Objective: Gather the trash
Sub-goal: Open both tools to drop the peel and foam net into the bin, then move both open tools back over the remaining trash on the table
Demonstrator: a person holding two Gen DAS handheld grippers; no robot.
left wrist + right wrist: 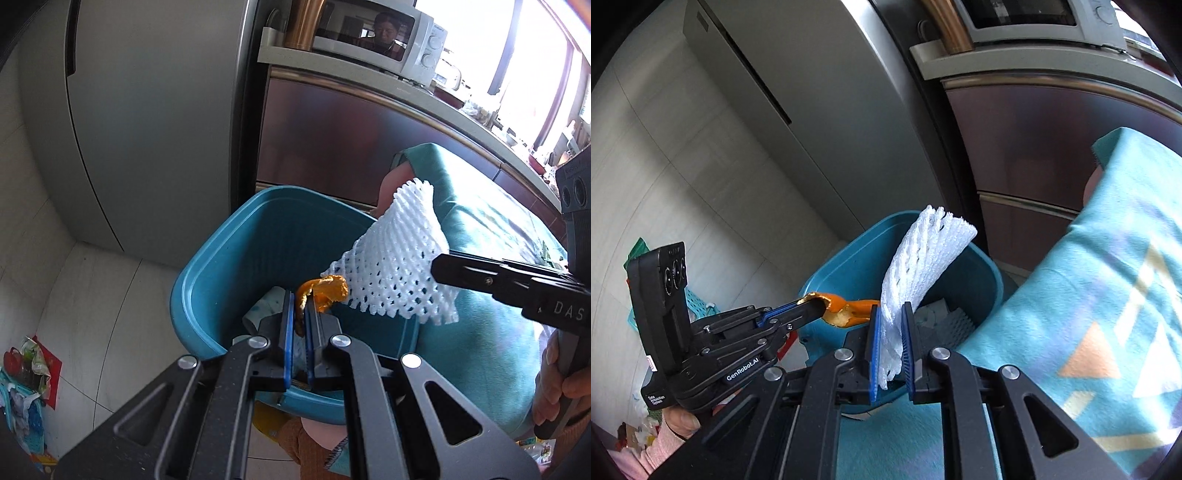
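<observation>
The bin (229,258) stands on the floor before the fridge (147,110), a cloth-draped seat (1108,295) just beside it on the right; litter (26,373) lies well apart, left. A microwave (373,33) sits on the counter behind.

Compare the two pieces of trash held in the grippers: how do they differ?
The orange peel is small, curled and solid orange; the foam net is far larger, white and full of holes. The left gripper pinches the peel, the right gripper the net. Both hang over the blue bin.

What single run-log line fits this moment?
left gripper: shut on orange peel | right gripper: shut on foam net | both over blue bin
</observation>
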